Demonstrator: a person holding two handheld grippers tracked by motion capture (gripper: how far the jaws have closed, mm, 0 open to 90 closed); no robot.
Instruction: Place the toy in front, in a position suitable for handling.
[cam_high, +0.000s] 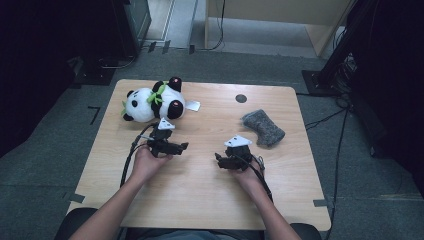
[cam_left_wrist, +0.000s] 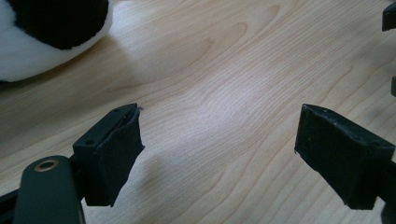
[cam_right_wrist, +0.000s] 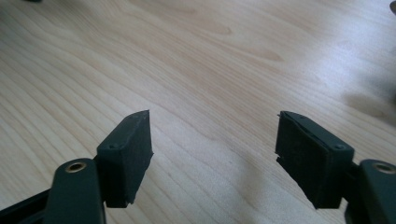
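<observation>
Black-and-white plush panda (cam_high: 152, 102) with green leaves lies at the far left of the light wooden table (cam_high: 200, 190), just beyond the left gripper (cam_high: 181, 146). Both it and the right gripper (cam_high: 220, 161) gape wide over bare wood, holding nothing. A grey felt pad (cam_high: 263, 127) lies well apart on the right, nothing blocking either.

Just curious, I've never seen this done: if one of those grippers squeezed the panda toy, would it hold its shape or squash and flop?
The panda toy looks plush and rounded, so it would probably squash under the pads and sag when lifted. It seems light for its bulk. Lying on its side on the table, its fuzzy surface likely grips, so a push should slide or tumble it, not roll it far.
</observation>
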